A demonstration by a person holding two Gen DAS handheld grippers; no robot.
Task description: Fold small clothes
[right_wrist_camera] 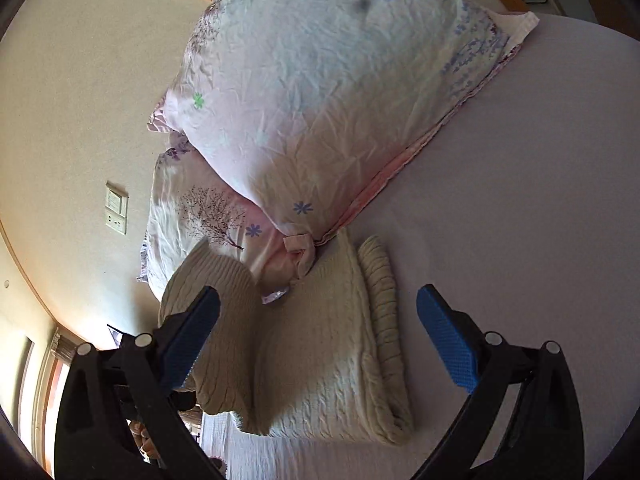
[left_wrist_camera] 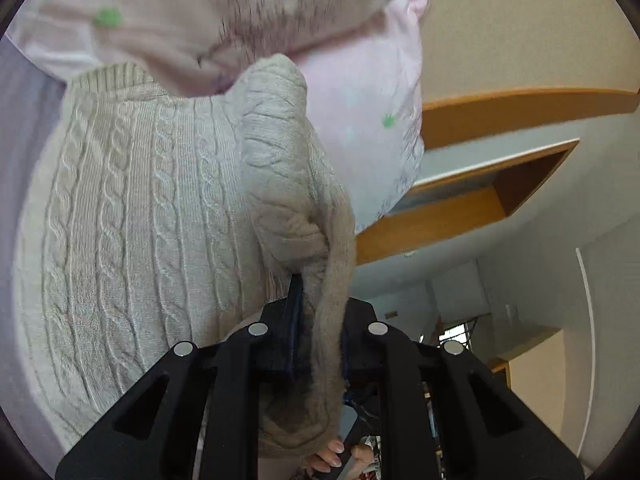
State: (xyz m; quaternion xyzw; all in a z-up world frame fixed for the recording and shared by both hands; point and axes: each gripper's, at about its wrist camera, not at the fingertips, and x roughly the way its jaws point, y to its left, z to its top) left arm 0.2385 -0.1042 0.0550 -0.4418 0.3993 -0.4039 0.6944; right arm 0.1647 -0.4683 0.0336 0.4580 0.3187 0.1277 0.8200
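A cream cable-knit sweater (right_wrist_camera: 332, 352) lies on the lavender bed sheet (right_wrist_camera: 520, 200), its ribbed hem toward the right. My left gripper (left_wrist_camera: 318, 320) is shut on an edge of the sweater (left_wrist_camera: 152, 208) and lifts that part up off the bed. In the right wrist view this lifted part (right_wrist_camera: 224, 280) stands up at the sweater's left side. My right gripper (right_wrist_camera: 318, 308) is open and empty, its blue pads (right_wrist_camera: 448, 340) spread on either side above the sweater.
Two floral pink pillows (right_wrist_camera: 328, 92) lie stacked just beyond the sweater, touching its far edge; they also show in the left wrist view (left_wrist_camera: 360, 92). A beige wall with a switch plate (right_wrist_camera: 116, 208) is to the left. A wooden headboard (left_wrist_camera: 500, 112) borders the bed.
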